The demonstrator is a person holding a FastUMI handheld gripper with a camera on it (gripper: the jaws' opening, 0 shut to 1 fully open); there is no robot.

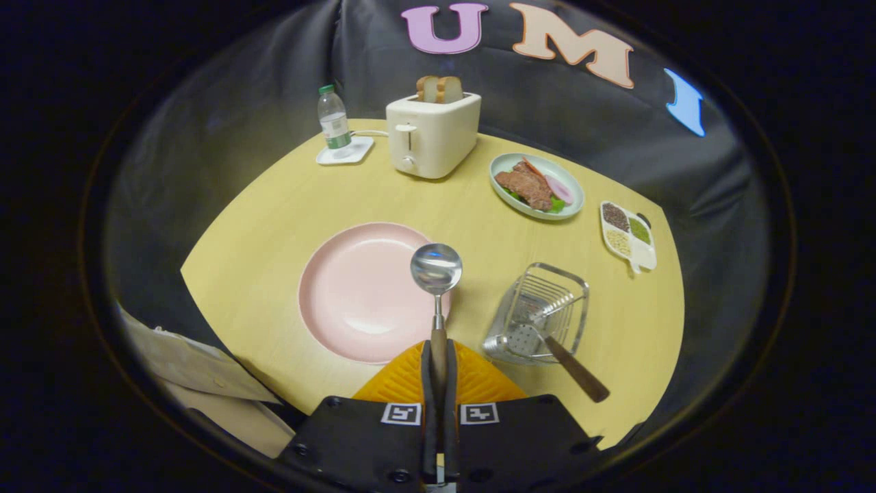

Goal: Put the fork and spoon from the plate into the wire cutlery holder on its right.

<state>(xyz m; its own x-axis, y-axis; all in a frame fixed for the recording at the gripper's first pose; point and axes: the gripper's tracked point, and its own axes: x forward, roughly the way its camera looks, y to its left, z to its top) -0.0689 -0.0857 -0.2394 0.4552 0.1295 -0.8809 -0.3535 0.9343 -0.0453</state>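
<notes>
Surface [274, 226] first: a pale wooden top carrying everything, with a toaster [431, 133] at its far side, a water bottle [333, 118] to the toaster's left, a plate of food [536, 185] to its right and a small divided dish [628, 234] further right. Nearer sits the pink plate [359, 291], now bare, and just to its right the wire cutlery holder [544, 311], which already has the fork [547, 339] lying in it, tines inside and wooden handle sticking out over the near rim. The hand-held gripper [439, 363] is closed on the spoon [436, 268], both fingers pressing its wooden handle, so the bowl juts forward above the plate's right edge. What remains, as I judge it, is to carry the spoon right until its bowl is over the holder's open top, then tip it down so it drops inside rather than across the rim. The fork's handle lies on the near right side, so coming in from the left or far side should avoid knocking it. Letting go only once the bowl rests on the wire bottom would keep the light holder from sliding.
</notes>
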